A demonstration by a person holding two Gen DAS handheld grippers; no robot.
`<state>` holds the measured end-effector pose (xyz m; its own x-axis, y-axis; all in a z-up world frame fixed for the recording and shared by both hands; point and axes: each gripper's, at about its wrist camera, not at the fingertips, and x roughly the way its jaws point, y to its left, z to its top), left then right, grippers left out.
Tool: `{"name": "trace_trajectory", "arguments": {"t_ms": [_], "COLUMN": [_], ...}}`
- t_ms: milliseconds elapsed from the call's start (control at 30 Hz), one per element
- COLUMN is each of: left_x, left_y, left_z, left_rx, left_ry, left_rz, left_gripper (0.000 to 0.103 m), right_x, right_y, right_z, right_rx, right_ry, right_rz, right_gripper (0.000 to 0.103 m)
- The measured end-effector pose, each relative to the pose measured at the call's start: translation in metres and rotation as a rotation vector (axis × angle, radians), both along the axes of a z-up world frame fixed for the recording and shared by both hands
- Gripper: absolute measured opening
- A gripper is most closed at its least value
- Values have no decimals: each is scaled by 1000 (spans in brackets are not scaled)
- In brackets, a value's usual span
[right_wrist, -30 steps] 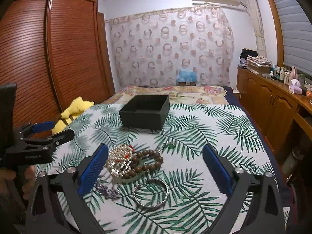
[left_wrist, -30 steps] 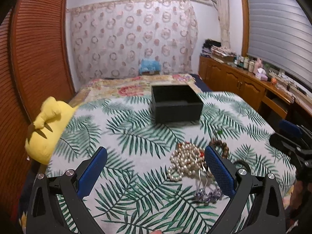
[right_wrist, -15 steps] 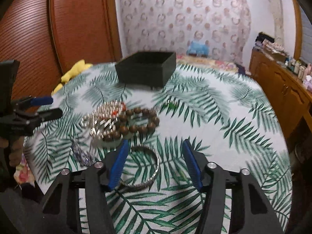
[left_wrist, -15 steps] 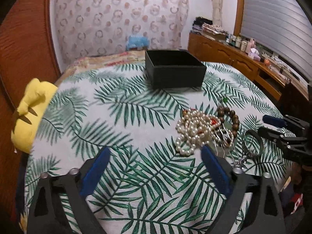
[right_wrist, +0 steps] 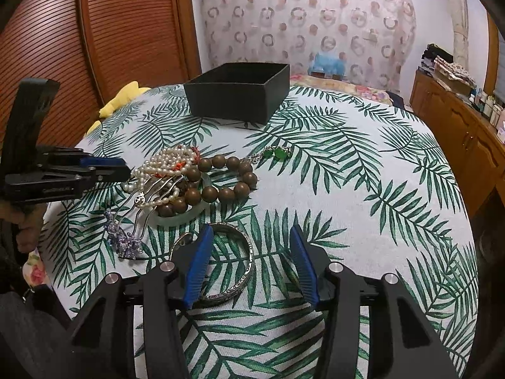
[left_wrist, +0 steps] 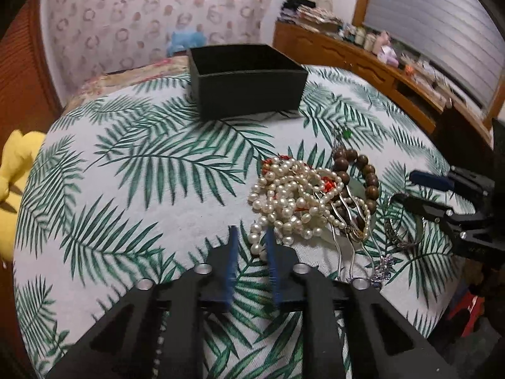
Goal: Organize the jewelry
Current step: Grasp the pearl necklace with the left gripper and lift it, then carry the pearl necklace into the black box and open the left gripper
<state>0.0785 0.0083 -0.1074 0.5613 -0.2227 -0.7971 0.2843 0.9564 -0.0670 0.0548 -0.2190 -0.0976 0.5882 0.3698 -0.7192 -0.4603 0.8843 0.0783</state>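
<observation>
Pearl necklace (left_wrist: 288, 195) | left gripper (left_wrist: 251, 246) fingers narrowed around strand end | right gripper (right_wrist: 251, 252) fingers spread

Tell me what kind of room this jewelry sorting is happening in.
Most likely a home bedroom. The jewelry lies on a palm-leaf bedspread over what looks like a bed, with a yellow plush toy at its edge, a patterned curtain behind, and a wooden cabinet crowded with bottles along the wall.

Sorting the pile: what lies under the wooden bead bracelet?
A pale green bangle shows beneath the wooden bead bracelet; its far side is covered by beads and pearls.
</observation>
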Motion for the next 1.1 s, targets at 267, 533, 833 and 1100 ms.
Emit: {"name": "trace_trajectory", "arguments": {"t_ms": [267,533,833,1100], "left_x": [13,8,-9,-9], "left_y": [-13,-12,-11,-21], "left_z": [-1,18,106,159], "left_rx": [91,79,-31,-62], "left_ry": [9,-62,-270,-376], "left_rz": [-51,-53,-52,-83], "left_gripper": [15,7,7,7], "right_x": [7,9,12,16], "right_y": [6,8,8,2], "right_z": [-3,-8,-4,34], "right_rx": [-31,-100,-136,-119], "right_ry": [17,25,7,-86], "right_rz": [17,27,76,71], "right_gripper": [53,29,6,5]}}
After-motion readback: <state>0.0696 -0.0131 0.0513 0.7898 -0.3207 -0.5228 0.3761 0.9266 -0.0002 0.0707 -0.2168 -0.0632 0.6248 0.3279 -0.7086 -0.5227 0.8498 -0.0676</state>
